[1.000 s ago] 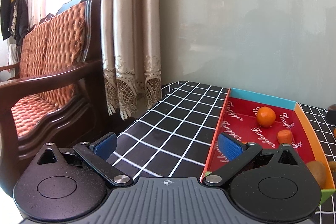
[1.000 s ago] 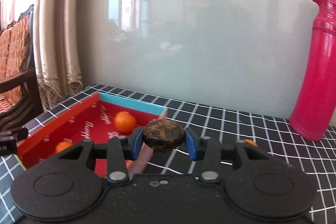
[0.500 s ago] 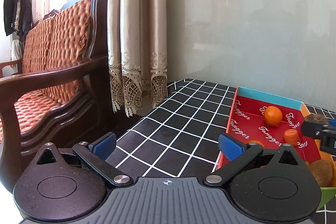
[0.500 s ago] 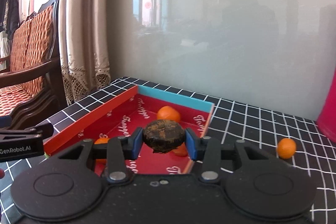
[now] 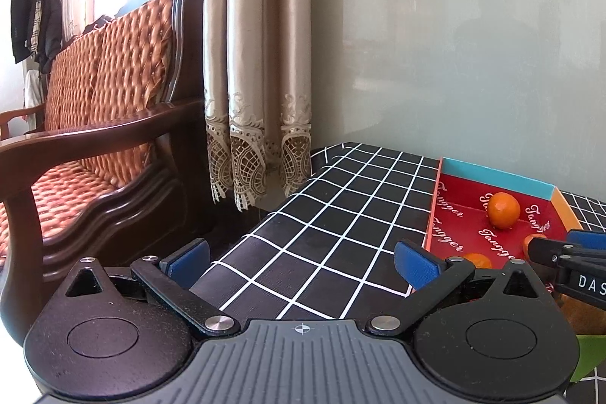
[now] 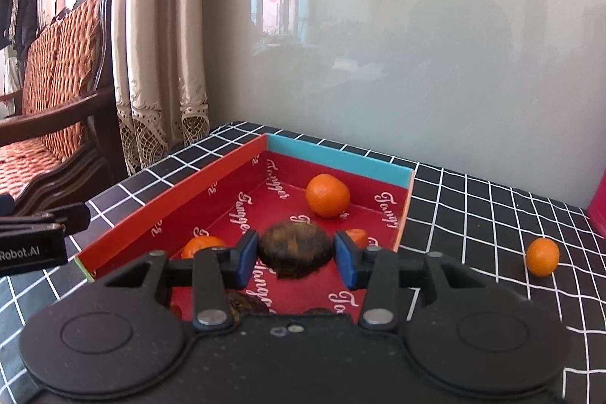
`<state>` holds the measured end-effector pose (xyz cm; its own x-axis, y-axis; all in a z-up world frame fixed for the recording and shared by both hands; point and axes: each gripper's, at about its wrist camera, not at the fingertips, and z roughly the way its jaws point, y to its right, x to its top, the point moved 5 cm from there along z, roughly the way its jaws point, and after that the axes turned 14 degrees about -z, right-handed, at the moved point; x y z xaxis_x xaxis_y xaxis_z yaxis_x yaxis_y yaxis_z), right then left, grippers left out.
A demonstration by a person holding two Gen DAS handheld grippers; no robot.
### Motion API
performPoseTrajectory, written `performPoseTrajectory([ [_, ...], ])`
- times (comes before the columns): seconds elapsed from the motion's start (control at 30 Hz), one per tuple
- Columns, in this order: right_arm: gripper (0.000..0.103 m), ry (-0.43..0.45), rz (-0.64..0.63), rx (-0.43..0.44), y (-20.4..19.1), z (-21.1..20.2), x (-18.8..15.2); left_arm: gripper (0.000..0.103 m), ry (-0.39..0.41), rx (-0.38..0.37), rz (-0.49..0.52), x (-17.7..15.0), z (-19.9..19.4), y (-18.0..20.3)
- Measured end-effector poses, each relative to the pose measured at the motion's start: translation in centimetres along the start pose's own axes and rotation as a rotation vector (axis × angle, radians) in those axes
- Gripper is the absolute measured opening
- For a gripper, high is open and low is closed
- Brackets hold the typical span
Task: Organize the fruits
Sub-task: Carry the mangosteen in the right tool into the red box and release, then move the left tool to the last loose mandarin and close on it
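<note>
Right wrist view: my right tongs [image 6: 296, 256] clamp a dark brown fruit [image 6: 294, 249] above the red tray [image 6: 172, 192] printed "Tangger". My left tongs [image 5: 303, 258] gape wide over the bench [image 5: 322, 214], holding nothing.

Rough brown fruit [image 6: 294, 250]; glossy tray [image 6: 172, 198]

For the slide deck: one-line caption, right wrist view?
Right gripper holds a brown fruit over the red tray.
</note>
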<state>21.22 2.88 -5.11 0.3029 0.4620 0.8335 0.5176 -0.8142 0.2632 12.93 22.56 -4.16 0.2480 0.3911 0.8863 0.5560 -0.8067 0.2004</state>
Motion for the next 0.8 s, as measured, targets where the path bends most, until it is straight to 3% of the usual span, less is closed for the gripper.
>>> performPoseTrajectory([
  [0.23, 0.052, 0.074, 0.031, -0.051, 1.5, -1.5, 0.7, 0.103, 0.001, -0.007, -0.002, 0.1, 0.0, 0.1],
  [0.4, 0.063, 0.145, 0.087, -0.164, 5.1, -3.4, 0.4, 0.103, 0.007, -0.024, 0.002, 0.1, -0.3, 0.9],
  [0.67, 0.065, 0.117, 0.277, -0.244, 12.8, -5.3, -2.5, 0.103, 0.011, -0.062, 0.024, -0.3, -0.8, 2.9],
  [0.8, 0.081, 0.109, 0.341, -0.269, 14.9, -6.2, -3.9, 0.103, 0.008, -0.089, 0.039, -0.6, -1.1, 4.5],
])
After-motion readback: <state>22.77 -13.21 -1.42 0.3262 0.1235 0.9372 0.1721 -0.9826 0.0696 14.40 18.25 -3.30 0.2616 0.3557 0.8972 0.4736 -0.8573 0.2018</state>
